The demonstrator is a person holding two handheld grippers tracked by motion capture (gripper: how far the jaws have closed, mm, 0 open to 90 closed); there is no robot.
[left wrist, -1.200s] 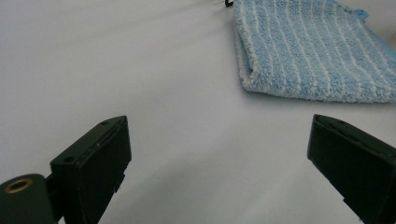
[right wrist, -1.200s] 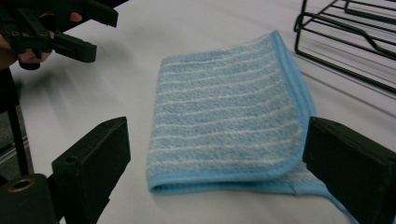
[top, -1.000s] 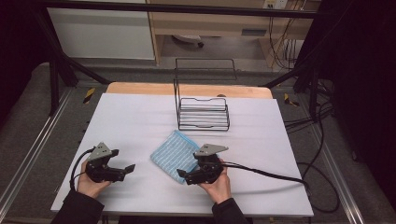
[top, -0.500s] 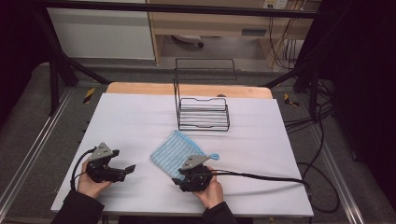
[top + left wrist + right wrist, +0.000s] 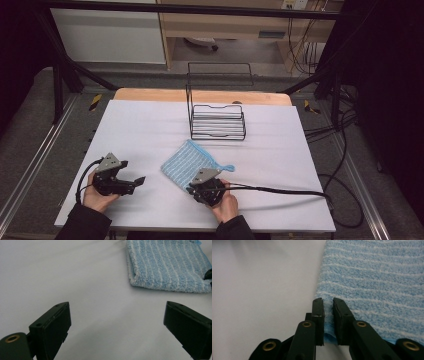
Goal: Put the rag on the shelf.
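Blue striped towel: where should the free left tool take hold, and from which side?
Judging by its pose, the towel lies flat and folded, its near corner pinched in the right tool. The open left tool would best take the thick folded left corner, coming in low from the left.

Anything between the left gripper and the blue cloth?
Nothing visible. In the left gripper view, bare white table lies between the open left gripper and the blue cloth. The right gripper pinches the cloth's near edge.
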